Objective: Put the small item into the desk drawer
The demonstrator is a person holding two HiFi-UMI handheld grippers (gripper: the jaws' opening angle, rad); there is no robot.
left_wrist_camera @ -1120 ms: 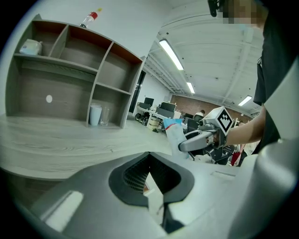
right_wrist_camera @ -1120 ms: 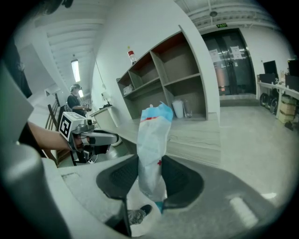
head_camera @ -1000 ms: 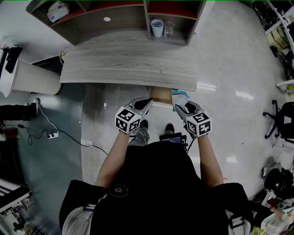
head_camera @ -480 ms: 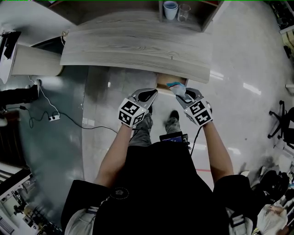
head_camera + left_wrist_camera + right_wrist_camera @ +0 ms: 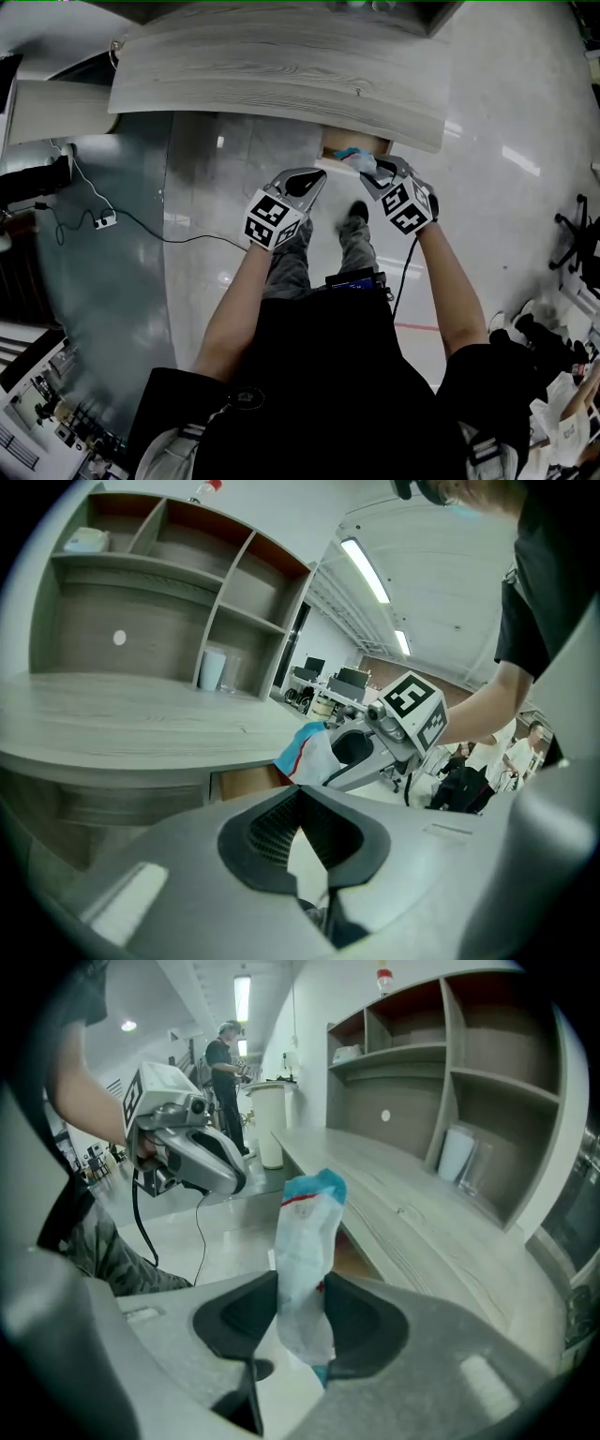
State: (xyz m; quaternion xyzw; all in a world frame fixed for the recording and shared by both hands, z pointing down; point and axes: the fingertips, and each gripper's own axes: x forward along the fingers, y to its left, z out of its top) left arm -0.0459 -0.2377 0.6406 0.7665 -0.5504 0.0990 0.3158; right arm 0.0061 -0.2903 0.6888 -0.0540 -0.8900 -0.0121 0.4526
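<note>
1. right gripper (image 5: 300, 1314): the jaws are closed on a small white packet (image 5: 306, 1241) with a blue top and a red stripe, which is held upright between the pads.
2. left gripper (image 5: 304, 844): the jaws are brought together and nothing is held.
3. head view only: the packet is shown at the front edge of the open drawer (image 5: 345, 147) under the desk (image 5: 281, 66).
4. gripper views only: a shelf unit (image 5: 234, 592) with a cup (image 5: 214, 667) and a glass (image 5: 232, 674) is shown; a standing person (image 5: 225, 1063) is seen from the right gripper alone.
5. counted: two grippers, one packet, one drawer, one cup, one glass.
</note>
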